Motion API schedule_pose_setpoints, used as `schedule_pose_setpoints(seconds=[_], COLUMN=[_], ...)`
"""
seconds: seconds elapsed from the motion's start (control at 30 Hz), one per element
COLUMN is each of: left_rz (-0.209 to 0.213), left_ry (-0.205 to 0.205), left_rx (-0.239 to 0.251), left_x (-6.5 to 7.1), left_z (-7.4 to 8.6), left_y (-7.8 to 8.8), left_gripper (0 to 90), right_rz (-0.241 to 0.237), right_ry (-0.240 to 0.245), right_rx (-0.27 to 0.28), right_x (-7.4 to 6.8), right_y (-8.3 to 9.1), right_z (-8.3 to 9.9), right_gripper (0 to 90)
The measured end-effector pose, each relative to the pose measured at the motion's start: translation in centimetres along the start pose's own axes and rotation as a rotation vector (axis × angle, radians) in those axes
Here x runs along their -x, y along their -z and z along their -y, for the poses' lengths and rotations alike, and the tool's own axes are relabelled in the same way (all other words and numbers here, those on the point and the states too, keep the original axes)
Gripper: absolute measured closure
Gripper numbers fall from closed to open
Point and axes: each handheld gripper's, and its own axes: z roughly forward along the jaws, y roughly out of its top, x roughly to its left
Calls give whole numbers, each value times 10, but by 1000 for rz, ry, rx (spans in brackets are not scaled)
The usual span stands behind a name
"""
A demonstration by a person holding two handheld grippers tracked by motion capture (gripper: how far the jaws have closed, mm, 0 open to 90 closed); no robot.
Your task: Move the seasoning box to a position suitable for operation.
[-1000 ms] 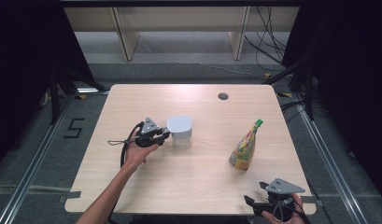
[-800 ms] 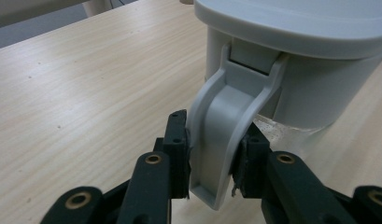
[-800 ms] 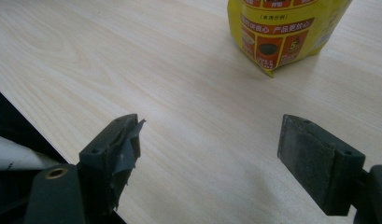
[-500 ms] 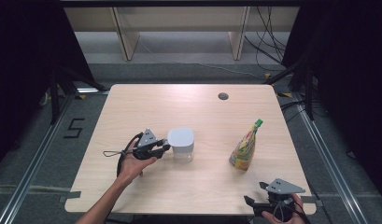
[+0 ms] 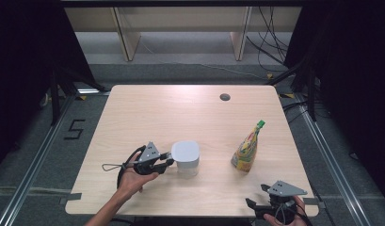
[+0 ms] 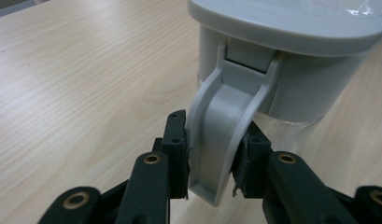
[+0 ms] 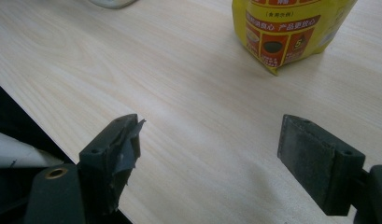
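A clear jug (image 5: 186, 157) with a grey lid stands on the wooden table (image 5: 180, 108), left of centre. My left gripper (image 5: 168, 160) reaches it from the left and is shut on its grey curved handle (image 6: 221, 126); both pads press the handle's sides in the left gripper view, left gripper (image 6: 211, 161). A yellow pouch (image 5: 247, 151) with a green cap stands upright to the right. At the front right corner my right gripper (image 5: 257, 196) is open with bare tabletop between its jaws, right gripper (image 7: 209, 154); the pouch (image 7: 291, 32) stands ahead of it.
A small round cable hole (image 5: 224, 97) sits at the table's far right. The table's front edge runs just below the right gripper. Shelf legs and cables stand on the floor beyond the far edge.
The left gripper has drawn the jug by its handle toward the table's near edge. The right gripper and the pouch have kept still.
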Motion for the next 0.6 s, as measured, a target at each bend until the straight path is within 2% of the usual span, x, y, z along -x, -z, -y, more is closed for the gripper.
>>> schedule_pose_setpoints(seconds=[0.03, 0.07, 0.1, 0.13, 0.17, 0.27, 0.33, 0.37, 0.43, 0.47, 0.53, 0.6], left_rz=[12, 6, 25, 25, 32, 41, 49, 48, 53, 59, 67, 70], left_ry=[1, 3, 10, 10, -8, 7, -8, -16, -7, -24, -21, -35], left_rx=[7, 3, 6, 6, -1, 2, 2, -2, 4, 5, 3, -5], left_x=[2, 4, 7, 7, 7, 11, 13, 15, 20, 20, 23, 25], left_z=[1, 1, 2, 2, 2, 3, 3, 3, 4, 4, 4, 5], left_y=[0, 1, 2, 2, 4, 5, 5, 6, 7, 7, 8, 9], left_gripper=[692, 692, 690, 689, 689, 690, 690, 689, 690, 689, 690, 689], right_rz=[-5, -4, -8, -8, -4, -12, -13, 2, 0, -1, 0, -2], right_ry=[-11, -7, 13, 13, 24, 19, 24, 21, 32, 32, -11, -18], right_rx=[-8, -3, 0, 0, 6, -1, 2, 7, 9, 8, -10, -10], right_x=[-1, -1, 1, 1, 1, 2, 1, 1, 2, 2, -1, -2], right_y=[0, 0, -1, -1, -1, -1, -1, 0, -1, -1, 0, 0], right_z=[0, 0, 0, 0, 0, 0, 0, 0, 0, 0, 1, 1], right_gripper=[223, 223, 223, 223, 223, 223, 223, 223, 223, 223, 223, 223])
